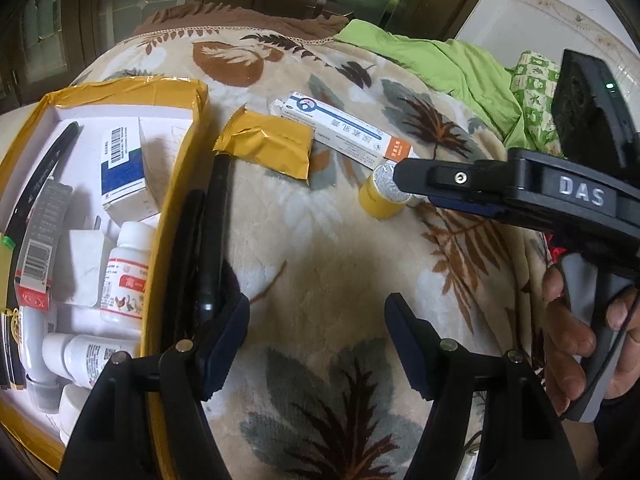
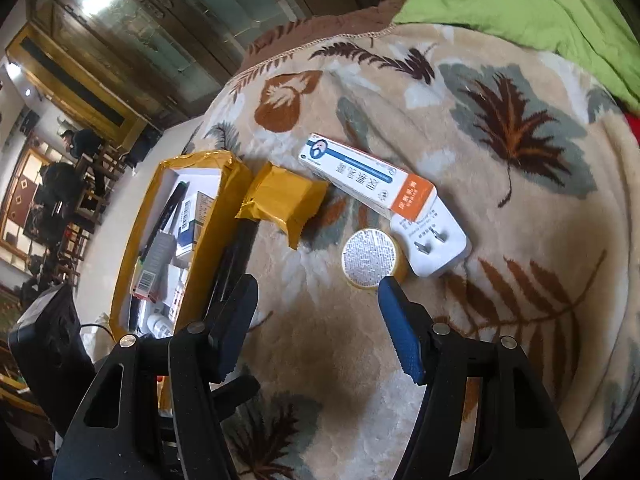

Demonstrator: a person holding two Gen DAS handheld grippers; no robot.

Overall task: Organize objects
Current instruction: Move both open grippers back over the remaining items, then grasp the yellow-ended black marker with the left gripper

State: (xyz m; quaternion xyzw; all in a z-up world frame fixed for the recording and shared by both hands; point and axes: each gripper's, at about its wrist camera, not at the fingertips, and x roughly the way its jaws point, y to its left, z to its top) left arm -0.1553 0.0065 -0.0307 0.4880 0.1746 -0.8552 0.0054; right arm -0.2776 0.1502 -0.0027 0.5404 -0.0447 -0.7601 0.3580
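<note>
An open box wrapped in yellow tape [image 1: 180, 184] [image 2: 212, 216] lies at the left, holding white bottles [image 1: 126, 272], a blue-and-white carton [image 1: 122, 172] and other items. On the leaf-patterned blanket lie a yellow packet [image 1: 268, 146] [image 2: 286, 200], a long ointment carton [image 1: 344, 130] [image 2: 368, 178], a yellow jar [image 1: 376, 200] [image 2: 370, 258] and a white plug [image 2: 436, 244]. A black stick [image 1: 216, 220] [image 2: 236, 256] rests along the box's outer wall. My left gripper [image 1: 316, 320] is open over bare blanket, its left finger beside the stick. My right gripper [image 2: 316, 292] [image 1: 412, 190] is open, its right fingertip just short of the jar.
A green cloth [image 1: 448, 64] [image 2: 520, 4] is bunched at the blanket's far edge beside a green patterned fabric [image 1: 536, 92]. Dark glass-fronted cabinets [image 2: 160, 40] stand behind. People sit at tables far to the left [image 2: 76, 144]. A hand [image 1: 580, 340] holds the right gripper's handle.
</note>
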